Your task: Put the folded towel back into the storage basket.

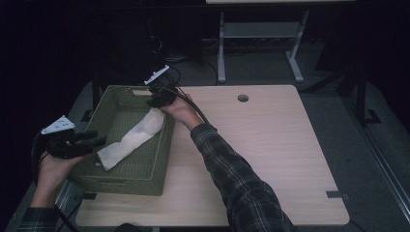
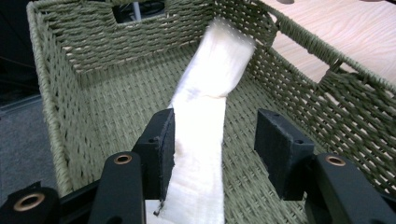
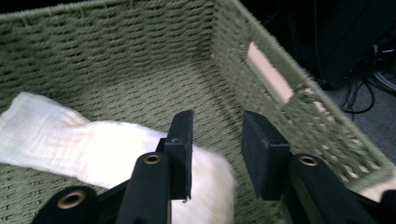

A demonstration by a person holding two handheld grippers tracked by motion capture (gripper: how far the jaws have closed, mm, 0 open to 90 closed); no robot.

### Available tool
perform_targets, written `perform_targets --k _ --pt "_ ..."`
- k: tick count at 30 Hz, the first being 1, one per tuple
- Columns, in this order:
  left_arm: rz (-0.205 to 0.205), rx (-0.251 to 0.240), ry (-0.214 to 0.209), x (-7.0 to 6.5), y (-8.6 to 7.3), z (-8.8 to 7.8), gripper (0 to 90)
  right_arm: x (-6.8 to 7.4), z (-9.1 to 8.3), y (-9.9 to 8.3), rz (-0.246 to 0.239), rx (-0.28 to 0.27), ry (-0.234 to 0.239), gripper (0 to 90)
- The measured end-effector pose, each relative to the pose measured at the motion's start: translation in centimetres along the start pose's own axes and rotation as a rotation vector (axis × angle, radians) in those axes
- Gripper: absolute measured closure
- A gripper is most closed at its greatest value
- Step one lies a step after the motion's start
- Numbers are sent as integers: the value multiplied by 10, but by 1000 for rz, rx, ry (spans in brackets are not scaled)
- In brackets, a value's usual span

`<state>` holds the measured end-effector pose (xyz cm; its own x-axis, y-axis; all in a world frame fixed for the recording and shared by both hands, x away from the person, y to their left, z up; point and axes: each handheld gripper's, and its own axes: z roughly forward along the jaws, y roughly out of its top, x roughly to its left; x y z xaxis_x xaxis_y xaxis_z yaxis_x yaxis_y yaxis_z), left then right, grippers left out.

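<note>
— So, where is the cloth (image 1: pixel 131 137) sitting right now?

— It is lying inside the green woven basket (image 1: pixel 112 99), stretched in a long strip from the near left corner up toward the far right wall. In the high view its far end is resting up against the basket's right wall, just under the right hand (image 1: pixel 181 110).

— And the basket itself?

— It is sitting on the left part of the wooden table (image 1: pixel 270 145), with its left side hanging past the table's edge.

— What is the left gripper (image 1: pixel 89 140) doing?

— It is hovering at the near left end of the basket, held in the left hand (image 1: pixel 53 169). In the left gripper view its jaws are standing apart, and the cloth (image 2: pixel 201 140) is running up between them, touching the inner face of the left jaw while a gap is showing at the right jaw. So the tongs are spread, not pinching.

— And the right gripper (image 1: pixel 162 99)?

— It is reaching over the far right corner of the basket. In the right gripper view its jaws are also standing apart, with the basket (image 3: pixel 140 60) floor showing through the gap. The cloth (image 3: pixel 93 149) is lying to the left, partly behind the left jaw, and looking blurred at its near end.

— Whose sleeve is that?

— A plaid sleeve (image 1: pixel 237 179) is covering the person's right forearm across the table.
</note>
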<state>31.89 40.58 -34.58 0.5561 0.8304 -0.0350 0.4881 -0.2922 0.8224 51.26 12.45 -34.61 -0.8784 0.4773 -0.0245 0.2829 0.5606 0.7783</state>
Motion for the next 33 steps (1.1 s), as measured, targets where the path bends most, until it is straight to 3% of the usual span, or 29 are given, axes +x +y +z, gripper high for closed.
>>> perform_targets --k 3,7,13,15,21,22,24,26,27,32,33 --pt "1 -4 -5 -2 3 0 468 -2 -7 0 12 -8 5 611" --pt "9 -29 -18 -15 18 3 442 -11 -31 -4 44 -51 11 547" --pt "30 -35 -39 -34 38 12 410 -20 -56 -17 70 -73 15 505" --pt "31 -40 -55 -47 49 22 395 -24 -71 -29 82 -80 12 484" --pt "54 -29 -74 -67 66 42 359 -36 -101 -57 110 -81 5 429" --pt "52 -28 -82 -73 70 48 359 -36 -101 -57 110 -81 5 429" --pt "58 -24 -97 -85 79 60 338 -42 -117 -72 115 -84 0 400" --pt "62 -19 -99 -90 81 65 321 -45 -125 -80 119 -88 -1 385" --pt "70 -15 -106 -99 87 73 315 -47 -130 -84 123 -88 -5 374" --pt "74 -16 -121 -123 98 88 267 -51 -152 -104 134 -96 -26 320" --pt "74 -16 -121 -123 98 88 257 -51 -152 -104 134 -96 -26 320"
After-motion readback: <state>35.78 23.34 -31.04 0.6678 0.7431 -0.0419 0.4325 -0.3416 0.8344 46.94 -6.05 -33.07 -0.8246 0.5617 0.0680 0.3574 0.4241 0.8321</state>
